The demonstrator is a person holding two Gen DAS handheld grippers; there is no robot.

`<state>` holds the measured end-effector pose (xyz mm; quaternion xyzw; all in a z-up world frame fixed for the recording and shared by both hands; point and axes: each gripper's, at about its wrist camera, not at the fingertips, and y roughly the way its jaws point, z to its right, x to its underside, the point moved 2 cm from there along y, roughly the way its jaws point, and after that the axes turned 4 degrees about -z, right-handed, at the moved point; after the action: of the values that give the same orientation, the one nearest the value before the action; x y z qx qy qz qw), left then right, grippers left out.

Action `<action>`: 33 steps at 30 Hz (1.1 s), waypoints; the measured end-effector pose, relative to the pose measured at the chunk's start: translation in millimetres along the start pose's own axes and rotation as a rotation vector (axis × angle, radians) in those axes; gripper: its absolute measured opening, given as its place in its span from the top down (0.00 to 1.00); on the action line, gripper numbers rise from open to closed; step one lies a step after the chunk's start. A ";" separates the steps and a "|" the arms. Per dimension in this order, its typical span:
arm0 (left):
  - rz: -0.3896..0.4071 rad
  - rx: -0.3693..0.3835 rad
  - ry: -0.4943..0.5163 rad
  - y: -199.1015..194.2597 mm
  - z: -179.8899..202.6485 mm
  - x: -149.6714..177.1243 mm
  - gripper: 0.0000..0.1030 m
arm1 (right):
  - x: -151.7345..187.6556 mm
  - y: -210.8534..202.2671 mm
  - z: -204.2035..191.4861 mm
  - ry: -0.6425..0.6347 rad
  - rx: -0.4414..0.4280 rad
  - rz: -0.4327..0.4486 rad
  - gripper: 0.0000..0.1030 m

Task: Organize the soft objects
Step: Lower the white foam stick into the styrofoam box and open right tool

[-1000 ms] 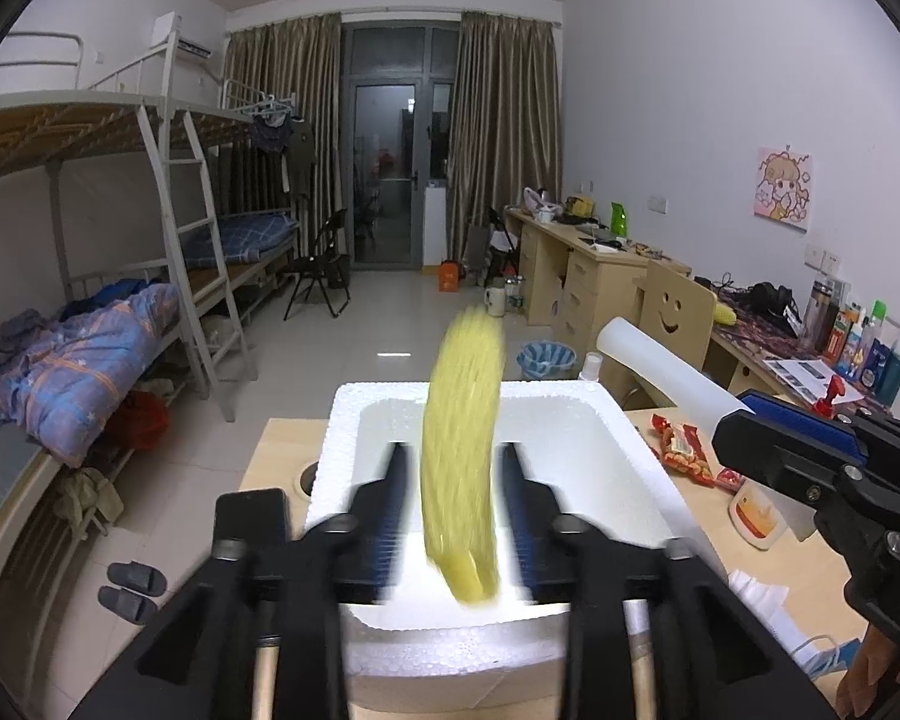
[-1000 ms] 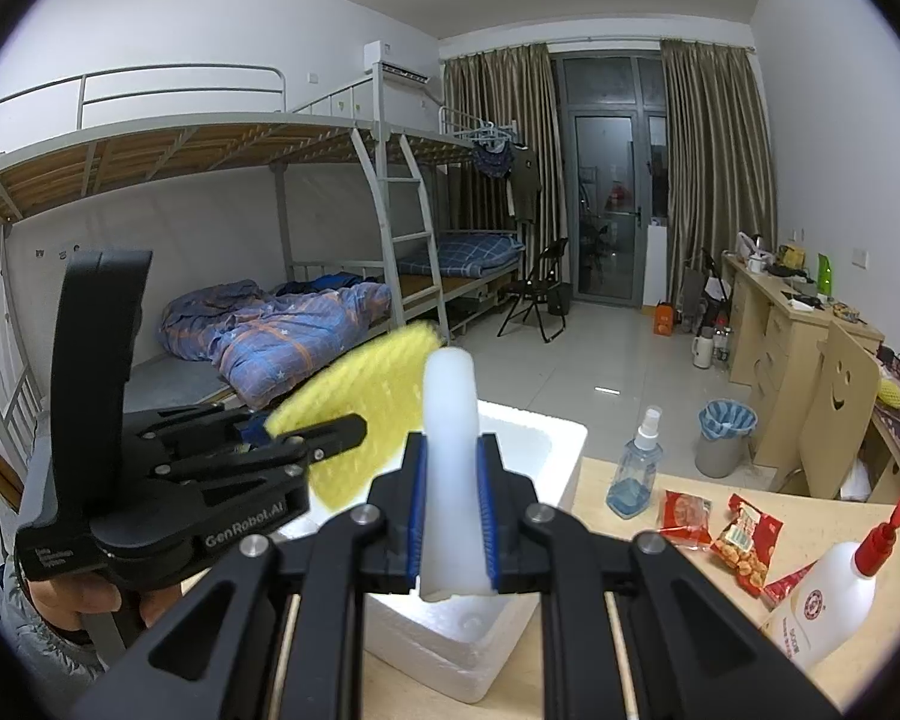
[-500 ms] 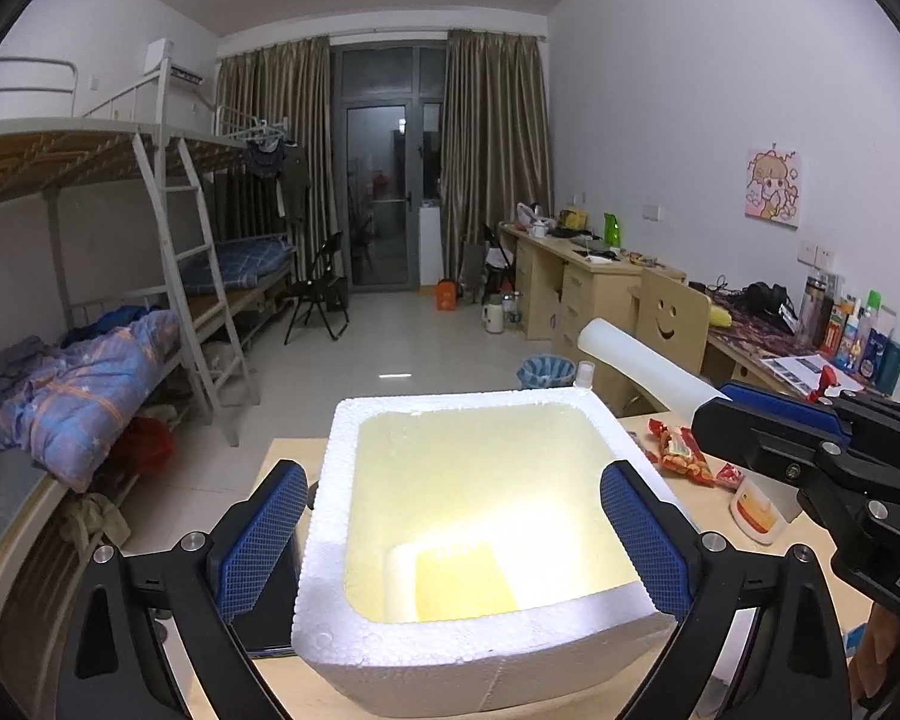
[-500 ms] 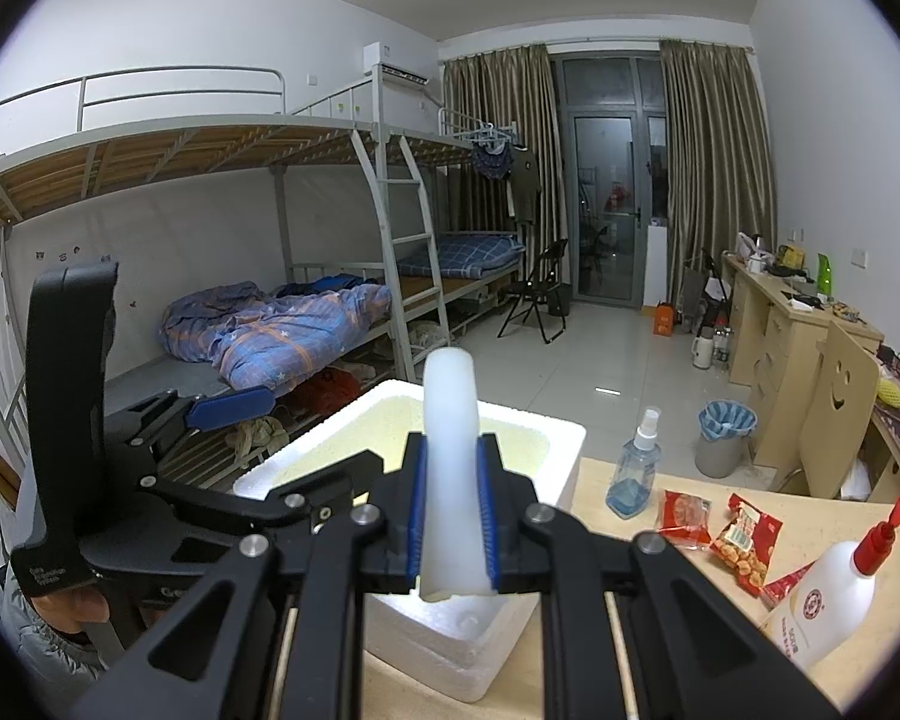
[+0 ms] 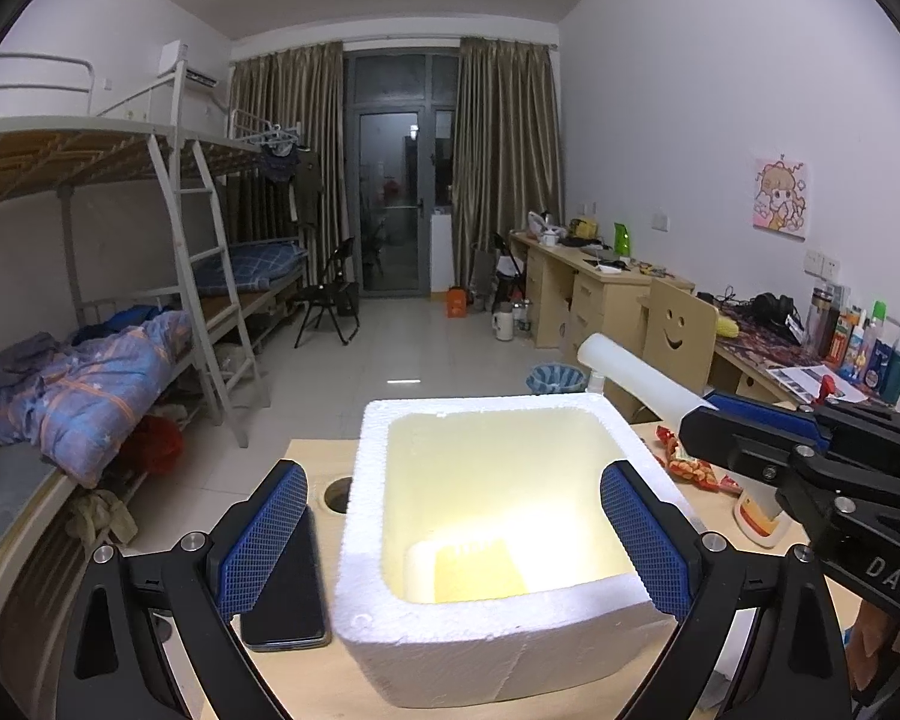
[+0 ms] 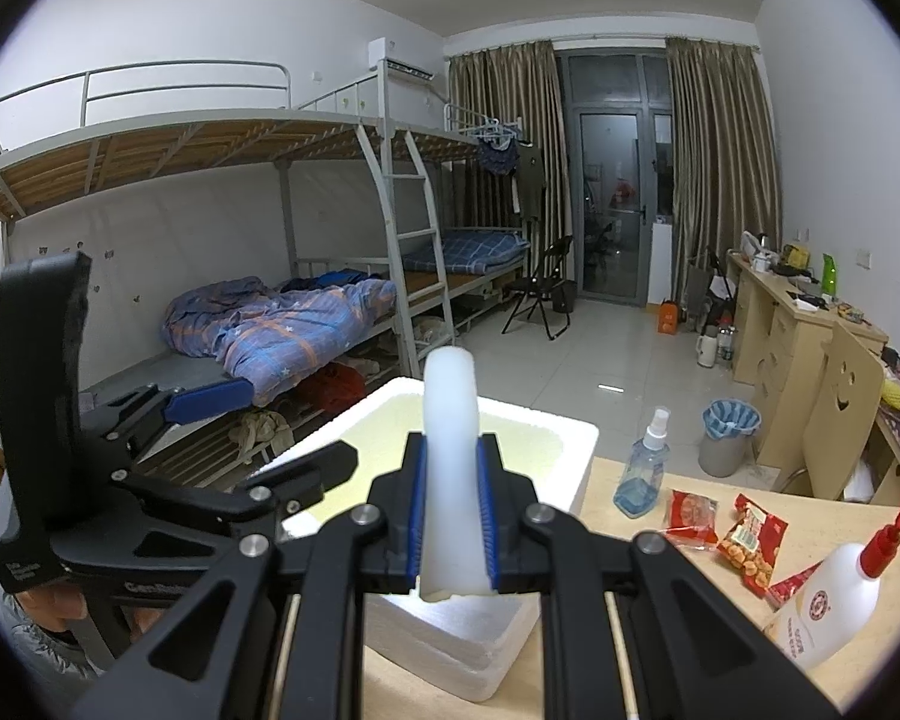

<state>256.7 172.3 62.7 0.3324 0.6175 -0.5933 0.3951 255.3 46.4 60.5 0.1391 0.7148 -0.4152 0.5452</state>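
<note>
One item down: yellow sponge (image 5: pixel 480 570) just dropped into foam box (image 5: pixel 510 642), left gripper (image 5: pixel 450 540) now spread empty; right gripper (image 6: pixel 452 531) clamps white foam piece (image 6: pixel 450 420), next in

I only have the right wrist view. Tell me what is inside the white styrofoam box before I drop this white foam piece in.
Observer: A flat yellow sponge lies on the floor of the white styrofoam box, toward its near wall.
Operator: Report the left gripper's jaws.
Observer: The left gripper is open and empty, with one blue pad on either side of the box.
Operator: Name anything hidden left of the box before I release the white foam piece.
Observer: A black smartphone lies flat on the wooden table, near a round hole.
</note>
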 end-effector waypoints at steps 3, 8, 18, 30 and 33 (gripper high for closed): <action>0.003 -0.010 -0.005 -3.8 -3.7 1.0 0.04 | -1.9 3.5 -0.6 0.001 -0.004 -0.007 0.81; 0.006 -0.030 -0.011 -9.1 -11.3 3.3 0.04 | -6.5 11.6 -5.5 -0.012 -0.013 -0.018 0.81; 0.016 -0.072 -0.042 -19.1 -30.6 7.7 0.04 | -6.2 37.7 -5.5 -0.008 -0.031 -0.073 0.81; 0.017 -0.097 -0.057 -19.0 -40.4 11.2 0.04 | -4.5 57.6 -4.9 0.010 -0.047 -0.118 0.80; 0.015 -0.096 -0.060 -16.7 -42.1 11.5 0.04 | -5.5 59.2 -4.2 0.002 -0.045 -0.126 0.76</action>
<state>232.7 212.2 59.7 0.2998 0.6306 -0.5697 0.4335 293.1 87.4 39.5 0.0822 0.7320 -0.4322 0.5202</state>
